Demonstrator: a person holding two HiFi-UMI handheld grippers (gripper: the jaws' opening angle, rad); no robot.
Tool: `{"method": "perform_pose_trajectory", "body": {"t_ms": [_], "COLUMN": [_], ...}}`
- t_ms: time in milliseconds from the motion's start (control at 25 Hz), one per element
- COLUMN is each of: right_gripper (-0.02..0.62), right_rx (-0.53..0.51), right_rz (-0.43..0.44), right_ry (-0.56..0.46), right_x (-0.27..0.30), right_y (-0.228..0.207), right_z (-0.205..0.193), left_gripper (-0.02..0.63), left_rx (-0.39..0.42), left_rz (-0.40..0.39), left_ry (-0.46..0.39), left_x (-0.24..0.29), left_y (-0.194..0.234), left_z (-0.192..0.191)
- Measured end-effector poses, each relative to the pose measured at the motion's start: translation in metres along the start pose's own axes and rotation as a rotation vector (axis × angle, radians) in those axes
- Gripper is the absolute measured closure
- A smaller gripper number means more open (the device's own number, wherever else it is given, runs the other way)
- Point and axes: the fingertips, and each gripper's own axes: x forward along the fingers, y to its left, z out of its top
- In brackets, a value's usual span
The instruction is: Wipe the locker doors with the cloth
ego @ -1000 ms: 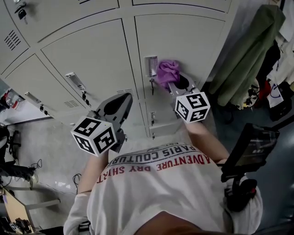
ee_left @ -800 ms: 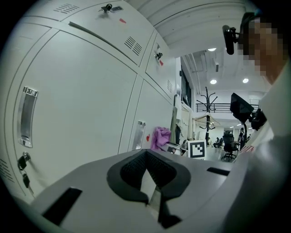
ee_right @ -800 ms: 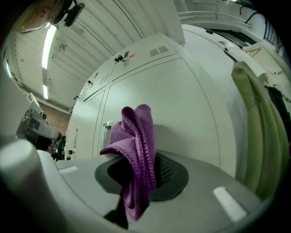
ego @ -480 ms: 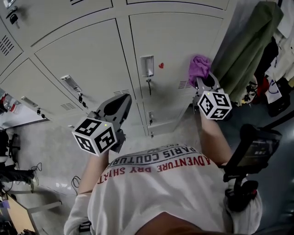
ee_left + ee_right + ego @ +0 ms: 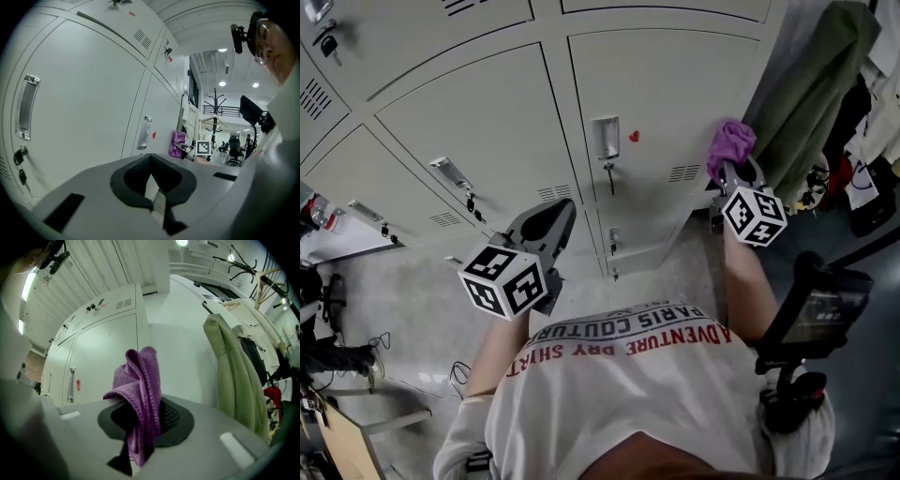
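A purple cloth (image 5: 730,141) is bunched in my right gripper (image 5: 738,169), which is shut on it. The cloth sits against the right edge of the grey locker door (image 5: 666,84), right of the vent slots (image 5: 683,173). That door carries a metal handle (image 5: 605,138) and a small red sticker (image 5: 634,136). In the right gripper view the cloth (image 5: 140,394) hangs folded over the jaws, with the door (image 5: 108,357) to its left. My left gripper (image 5: 548,217) is shut with nothing in it, held low in front of the lower lockers. The left gripper view shows the cloth (image 5: 177,143) far off.
More locker doors (image 5: 478,112) with handles and keys (image 5: 467,197) run to the left. A green coat (image 5: 811,94) and other clothes hang just right of the lockers. A black stand with a screen (image 5: 811,305) is by my right side. Cables lie on the floor at the left.
My right gripper has carried the cloth rightward across the door, from beside the handle to the door's right edge. The left gripper has barely shifted.
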Motion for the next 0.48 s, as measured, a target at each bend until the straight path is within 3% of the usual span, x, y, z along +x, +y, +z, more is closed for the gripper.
{"method": "perform_pose_trajectory", "body": {"t_ms": [160, 280, 480], "right_gripper": [0.525, 0.525, 0.525], "right_rx": [0.048, 0.086, 0.053], "right_rz": [0.048, 0.178, 0.405], "right_ry": [-0.026, -0.066, -0.086], "right_x": [-0.011, -0.022, -0.04], "right_y": [0.019, 0.066, 0.167], "right_z": [0.005, 0.011, 0.006], "left_gripper": [0.604, 0.603, 0.604], "left_rx": [-0.011, -0.017, -0.013], "left_rz": [-0.005, -0.011, -0.022], "left_ry": [0.019, 0.019, 0.024], "left_x": [-0.005, -0.009, -0.019], "left_y": [-0.001, -0.003, -0.009], "left_z": [-0.009, -0.01, -0.016]}}
